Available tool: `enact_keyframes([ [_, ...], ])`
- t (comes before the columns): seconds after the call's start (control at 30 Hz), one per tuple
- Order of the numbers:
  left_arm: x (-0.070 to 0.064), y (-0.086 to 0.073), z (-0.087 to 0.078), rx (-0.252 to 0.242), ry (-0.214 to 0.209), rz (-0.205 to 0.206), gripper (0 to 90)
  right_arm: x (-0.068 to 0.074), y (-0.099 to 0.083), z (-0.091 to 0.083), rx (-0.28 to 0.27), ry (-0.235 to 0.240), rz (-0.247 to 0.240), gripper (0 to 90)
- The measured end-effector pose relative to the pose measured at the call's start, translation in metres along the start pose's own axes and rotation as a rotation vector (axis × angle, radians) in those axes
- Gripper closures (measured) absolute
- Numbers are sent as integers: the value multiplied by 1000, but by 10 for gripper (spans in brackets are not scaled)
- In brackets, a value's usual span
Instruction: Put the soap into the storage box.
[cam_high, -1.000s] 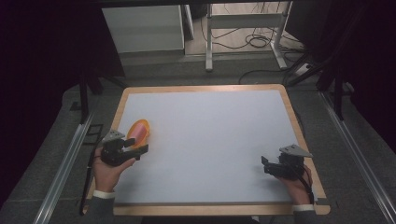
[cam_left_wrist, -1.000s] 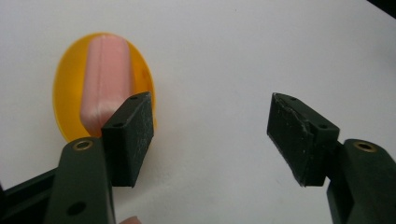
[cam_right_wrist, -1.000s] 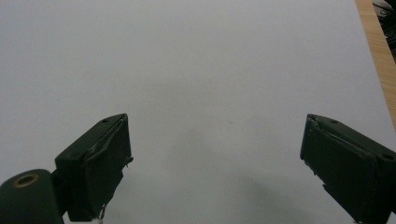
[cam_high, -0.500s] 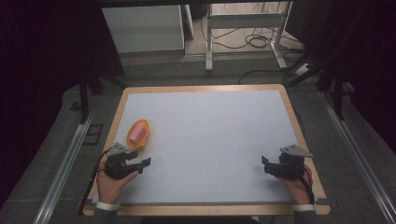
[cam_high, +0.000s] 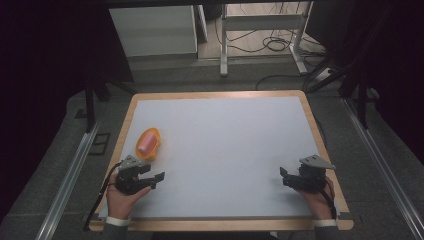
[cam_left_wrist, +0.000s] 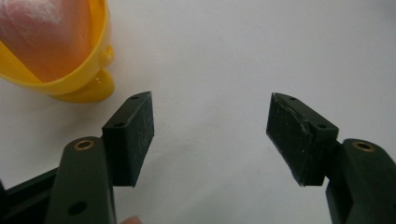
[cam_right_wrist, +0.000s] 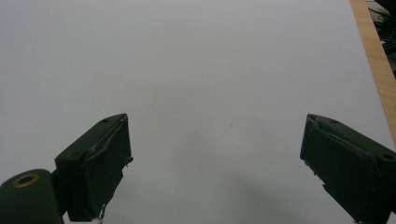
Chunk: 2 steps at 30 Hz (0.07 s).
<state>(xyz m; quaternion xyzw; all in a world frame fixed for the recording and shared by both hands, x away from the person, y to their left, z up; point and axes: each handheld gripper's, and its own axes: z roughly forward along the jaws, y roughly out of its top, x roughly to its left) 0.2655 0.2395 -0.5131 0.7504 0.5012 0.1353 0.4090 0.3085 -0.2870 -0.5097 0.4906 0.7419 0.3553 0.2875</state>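
On the table (cam_high: 225, 145), a bowl (cam_high: 150, 143) sits near the left edge, about midway between front and back, with a rounded object (cam_high: 146, 142) lying in it. The left gripper (cam_high: 155, 177) rests on the table just in front of the bowl, close to the front-left corner, and its own view places the bowl (cam_left_wrist: 70, 81) ahead and to the left of the jaws. The right gripper (cam_high: 284, 177) lies near the front-right corner, well apart from the bowl and the left gripper.
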Motion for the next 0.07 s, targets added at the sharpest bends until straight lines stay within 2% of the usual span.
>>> enact_keyframes([
  [0.07, 1, 0, -1, -4, 2, -1, 323, 1, 0, 0, -3, 6, -6, 84],
])
